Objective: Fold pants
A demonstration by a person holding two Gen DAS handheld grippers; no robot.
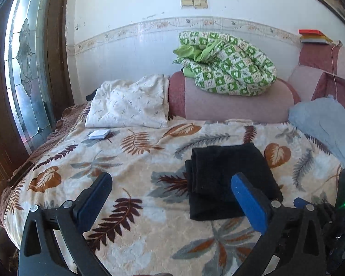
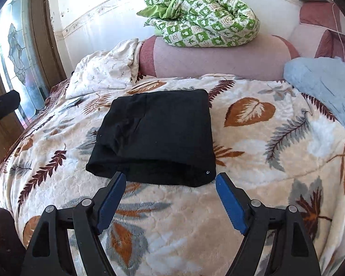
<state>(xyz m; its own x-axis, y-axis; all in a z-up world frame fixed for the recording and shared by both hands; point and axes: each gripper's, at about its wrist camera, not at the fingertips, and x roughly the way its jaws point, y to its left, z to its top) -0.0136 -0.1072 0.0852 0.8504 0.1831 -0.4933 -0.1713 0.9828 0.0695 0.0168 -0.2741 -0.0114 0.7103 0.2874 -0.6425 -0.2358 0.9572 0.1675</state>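
Evidently we had reached the last stage of the fold: the black, soft-knit pants (image 2: 154, 135) lay as a compact rectangular bundle on the plush cream blanket printed with brown and grey leaves (image 2: 253, 161), in front of the pink upholstered bolster (image 2: 218, 57) and well short of it. Our right gripper (image 2: 170, 182), black-framed with blue pads, hovered just at the bundle's near edge, its jaws wide apart and empty, one fingertip at each near corner. Our left gripper (image 1: 172, 184) sat off to the bundle's left, jaws spread as wide as they go, nothing between them; its right finger (image 1: 248, 204) merely overlapped the pants in the left wrist view.

We judged the fold nearly done, but not tidy: on the side away from the pale blue cloth (image 2: 322, 85), a lower layer stuck out past the top one. To finish well, we would keep both grippers unclenched and press flat rather than pinch, smoothing from the bundle's centre outward. If we nudged that stray layer in, we would push low along the blanket so the upper layers did not ride up or unfold.
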